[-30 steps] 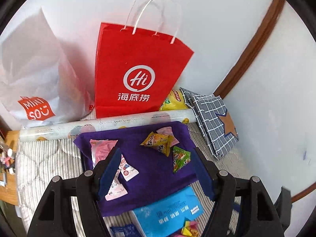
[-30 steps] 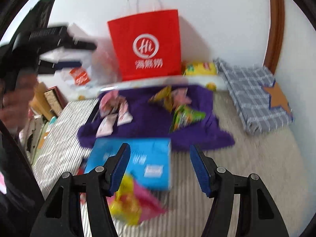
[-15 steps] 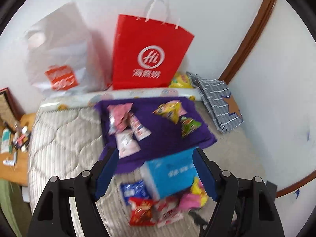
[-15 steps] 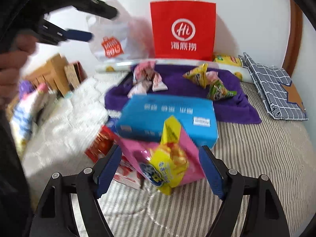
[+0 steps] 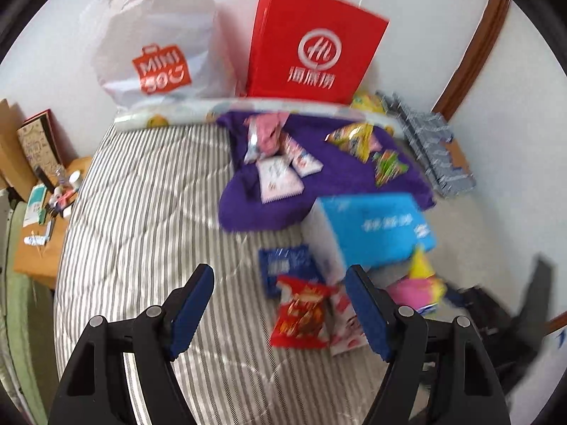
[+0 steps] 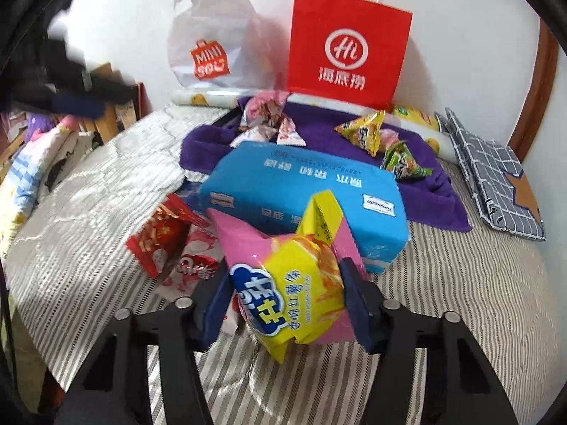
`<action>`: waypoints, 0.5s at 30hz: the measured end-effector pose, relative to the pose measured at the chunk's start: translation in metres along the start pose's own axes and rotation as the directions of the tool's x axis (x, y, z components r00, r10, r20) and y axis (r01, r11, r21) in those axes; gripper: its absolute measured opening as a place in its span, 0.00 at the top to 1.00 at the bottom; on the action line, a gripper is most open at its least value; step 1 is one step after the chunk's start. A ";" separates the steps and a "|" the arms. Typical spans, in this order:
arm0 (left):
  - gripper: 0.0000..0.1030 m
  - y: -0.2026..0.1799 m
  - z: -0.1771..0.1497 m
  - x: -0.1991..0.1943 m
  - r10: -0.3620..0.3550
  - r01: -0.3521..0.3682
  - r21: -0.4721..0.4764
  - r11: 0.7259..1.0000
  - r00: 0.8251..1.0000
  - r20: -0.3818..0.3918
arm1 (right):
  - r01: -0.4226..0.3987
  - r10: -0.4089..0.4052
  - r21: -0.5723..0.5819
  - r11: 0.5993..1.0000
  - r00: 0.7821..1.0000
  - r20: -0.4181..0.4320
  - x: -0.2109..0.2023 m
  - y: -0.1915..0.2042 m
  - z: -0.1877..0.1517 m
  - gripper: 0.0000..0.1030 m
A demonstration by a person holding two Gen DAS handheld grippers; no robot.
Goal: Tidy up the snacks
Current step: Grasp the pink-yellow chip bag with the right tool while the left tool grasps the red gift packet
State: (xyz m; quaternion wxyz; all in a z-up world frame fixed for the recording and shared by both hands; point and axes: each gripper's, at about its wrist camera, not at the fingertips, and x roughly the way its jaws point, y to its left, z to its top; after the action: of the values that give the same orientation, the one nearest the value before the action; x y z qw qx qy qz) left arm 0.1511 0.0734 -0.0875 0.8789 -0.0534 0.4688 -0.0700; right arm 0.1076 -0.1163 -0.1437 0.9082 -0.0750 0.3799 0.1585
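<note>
Snacks lie on a striped bed. My right gripper (image 6: 285, 295) is shut on a pink and yellow chip bag (image 6: 294, 283) in front of a blue pack (image 6: 301, 198). A red snack bag (image 6: 161, 237) lies to its left. My left gripper (image 5: 280, 304) is open and empty above the bed, with the red snack bag (image 5: 301, 313) between its fingers' line of sight. The blue pack (image 5: 375, 226) and a small blue packet (image 5: 287, 265) lie beyond. Several small snacks lie on a purple towel (image 5: 319, 177), which also shows in the right wrist view (image 6: 319, 131).
A red paper bag (image 5: 312, 46) and a white Miniso bag (image 5: 159, 53) stand against the wall. A grey checked fabric bag (image 6: 492, 173) lies at the right. A rolled sheet (image 5: 248, 109) lies behind the towel. A cluttered bedside table (image 5: 46, 209) stands at the left.
My left gripper has pulled back and up from the towel, staying open. My right gripper has moved forward onto the pink and yellow chip bag and closed on it.
</note>
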 end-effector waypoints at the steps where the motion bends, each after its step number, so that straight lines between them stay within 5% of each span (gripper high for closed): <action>1: 0.27 -0.001 -0.008 0.007 0.013 -0.013 0.001 1.000 1.000 -0.007 | -0.018 0.018 0.015 1.000 1.000 0.010 -0.006 -0.002 -0.001 0.45; 8: 0.31 -0.011 -0.041 0.050 -0.013 0.012 -0.002 1.000 0.998 -0.061 | -0.020 0.012 0.078 0.997 0.995 0.094 -0.047 -0.019 -0.013 0.45; 11: 0.32 -0.017 -0.043 0.062 0.035 -0.034 0.027 0.999 0.998 -0.051 | -0.022 0.006 0.119 0.993 0.992 0.129 -0.060 -0.034 -0.020 0.45; 15: 0.47 -0.024 -0.044 0.075 0.081 -0.077 0.091 0.993 0.996 -0.041 | 0.031 -0.051 0.139 0.990 0.989 0.142 -0.064 -0.051 -0.028 0.45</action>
State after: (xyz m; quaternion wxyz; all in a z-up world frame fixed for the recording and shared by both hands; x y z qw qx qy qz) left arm 0.1538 0.0350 -0.1698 0.8719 0.0062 0.4863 -0.0570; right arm 0.0641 -0.1864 -0.1173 0.9396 -0.0085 0.3210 0.1186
